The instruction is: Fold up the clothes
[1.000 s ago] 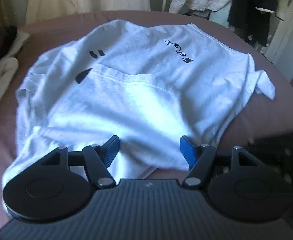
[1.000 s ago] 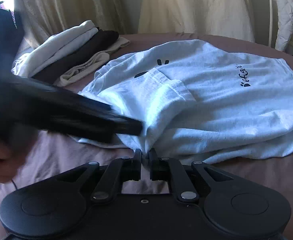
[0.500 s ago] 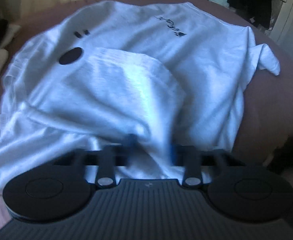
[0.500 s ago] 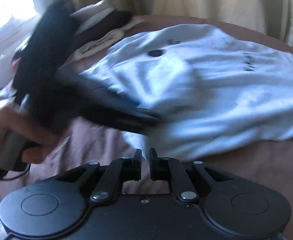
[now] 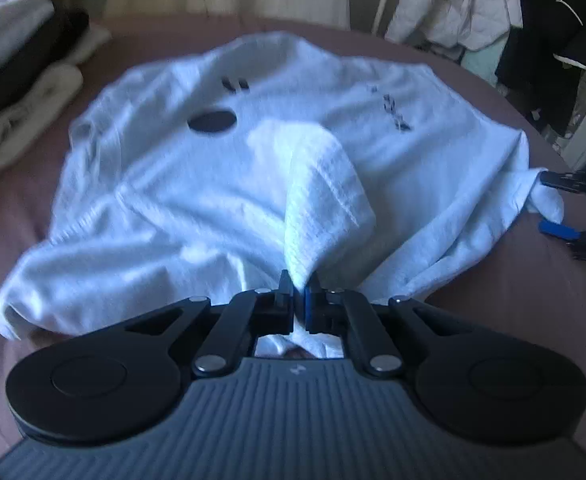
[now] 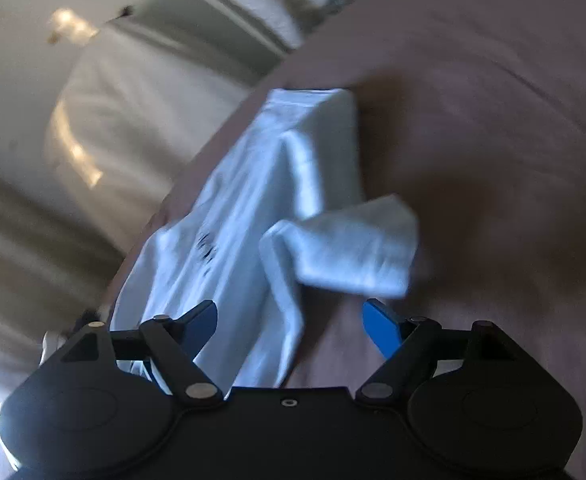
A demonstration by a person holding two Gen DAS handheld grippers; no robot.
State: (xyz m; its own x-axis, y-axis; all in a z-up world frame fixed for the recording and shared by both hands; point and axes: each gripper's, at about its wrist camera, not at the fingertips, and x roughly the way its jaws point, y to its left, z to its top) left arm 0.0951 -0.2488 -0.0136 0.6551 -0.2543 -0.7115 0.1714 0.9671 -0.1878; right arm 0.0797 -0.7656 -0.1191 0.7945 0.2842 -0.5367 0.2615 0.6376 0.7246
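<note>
Left tongs: your left gripper (image 5: 297, 294) is clamped on a bunched fold of the white T-shirt (image 5: 197, 184) at the near edge of the bed (image 5: 21, 200); cloth is pinched between the black pad and the blue one, and its jaws have just been closing.
Right tongs: your right gripper (image 6: 291, 320) stands wide, its jaws just opened, nothing pressed between the pads; the shirt's edge lies in the gap, nearer the left finger.
Right tongs seen from the left wrist: they sit at the shirt's right sleeve (image 5: 549, 200), by the bed's right edge, one black and one blue fingertip showing.
Shirt, place: spread over the middle of the brown bed, reaching the near edge where you grip it.
Shirt, look: white, wrinkled, with a black oval (image 5: 212, 121), two short black dashes above it and small black lettering to the right; a ribbed-looking fold rises from your left pads.
Left wrist view only: the whole shirt, folded clothes (image 5: 21, 92) stacked at the bed's far left corner, and jackets (image 5: 457, 4) hanging at the far right.
Right wrist view only: the sleeve (image 6: 357, 248) up close, flipped outward onto the bedcover, and pale curtains (image 6: 93, 120) beyond the bed; this view is tilted and blurred.
</note>
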